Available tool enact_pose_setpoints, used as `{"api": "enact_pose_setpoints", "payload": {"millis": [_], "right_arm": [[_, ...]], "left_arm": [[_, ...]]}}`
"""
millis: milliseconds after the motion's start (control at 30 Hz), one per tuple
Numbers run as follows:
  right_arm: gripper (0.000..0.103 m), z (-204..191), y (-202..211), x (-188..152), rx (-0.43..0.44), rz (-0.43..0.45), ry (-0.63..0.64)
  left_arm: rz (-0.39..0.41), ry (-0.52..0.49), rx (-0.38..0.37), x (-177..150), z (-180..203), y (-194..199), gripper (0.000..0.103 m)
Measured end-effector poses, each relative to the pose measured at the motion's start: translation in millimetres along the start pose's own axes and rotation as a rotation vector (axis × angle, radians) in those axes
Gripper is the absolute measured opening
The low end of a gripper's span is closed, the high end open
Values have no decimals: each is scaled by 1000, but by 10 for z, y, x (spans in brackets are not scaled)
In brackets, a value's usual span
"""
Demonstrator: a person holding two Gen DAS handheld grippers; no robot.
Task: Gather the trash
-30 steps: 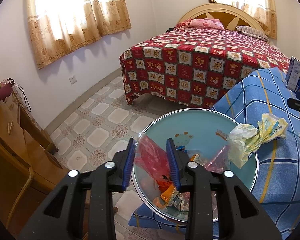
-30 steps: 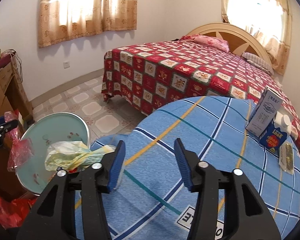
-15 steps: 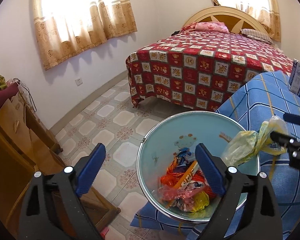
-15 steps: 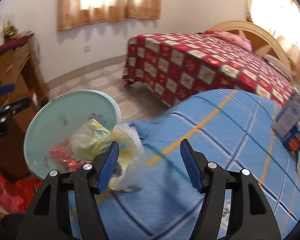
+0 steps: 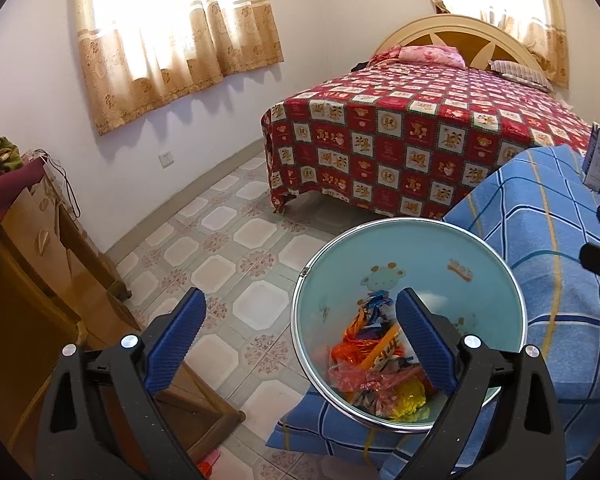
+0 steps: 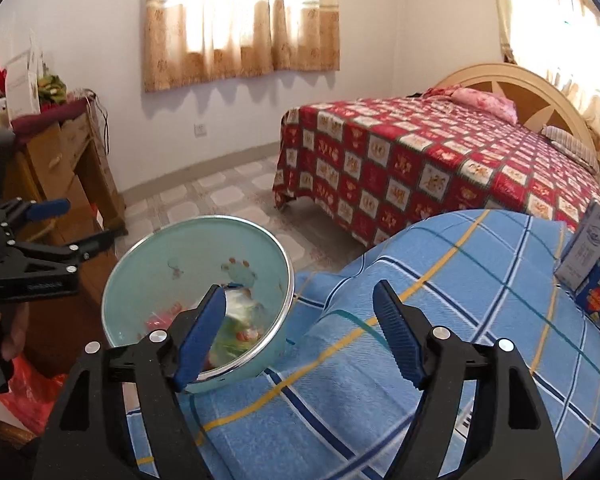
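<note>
A pale blue bin (image 5: 420, 256) with a metal rim stands against the blue checked cloth (image 5: 548, 280). Orange, red and yellow wrappers (image 5: 376, 364) lie in its bottom. My left gripper (image 5: 300, 296) hovers over the bin's near left rim, its jaws opening wide with nothing between them. In the right wrist view, the right gripper (image 6: 300, 290) hangs over the cloth's edge beside the bin (image 6: 172, 248). Its jaws are opening and nothing is between them. A yellow-green plastic bag (image 6: 240, 320) lies inside the bin by its left finger. The left gripper (image 6: 86, 222) shows at far left.
A bed with a red patchwork quilt (image 5: 400, 136) fills the far side. A wooden cabinet (image 5: 28, 264) stands at the left. A white carton (image 6: 588, 248) and a blue box (image 6: 596, 296) sit on the cloth at right. A red bag (image 6: 28, 396) lies on the floor.
My left gripper opened wide and let the red wrapper drop into the bin. The right gripper swung left, and the yellow-green bag went from the cloth's edge into the bin.
</note>
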State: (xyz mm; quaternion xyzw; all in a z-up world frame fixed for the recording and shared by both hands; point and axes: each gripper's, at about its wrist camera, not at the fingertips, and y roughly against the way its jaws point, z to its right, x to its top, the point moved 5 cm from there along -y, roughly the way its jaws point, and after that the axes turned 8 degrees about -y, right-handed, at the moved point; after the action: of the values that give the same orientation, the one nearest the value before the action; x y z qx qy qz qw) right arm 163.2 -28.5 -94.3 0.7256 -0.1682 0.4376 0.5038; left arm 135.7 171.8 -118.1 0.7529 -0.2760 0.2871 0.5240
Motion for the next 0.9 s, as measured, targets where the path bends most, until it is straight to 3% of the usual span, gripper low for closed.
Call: {"api": "enact_pose_setpoints", "payload": {"millis": [567, 900], "right_arm": [[75, 187, 608, 97, -43, 112, -49], [76, 250, 758, 136, -61, 142, -57]], "left_arm": [[134, -2, -7, 253, 20, 621, 97], [166, -4, -9, 312, 17, 743, 97]]}}
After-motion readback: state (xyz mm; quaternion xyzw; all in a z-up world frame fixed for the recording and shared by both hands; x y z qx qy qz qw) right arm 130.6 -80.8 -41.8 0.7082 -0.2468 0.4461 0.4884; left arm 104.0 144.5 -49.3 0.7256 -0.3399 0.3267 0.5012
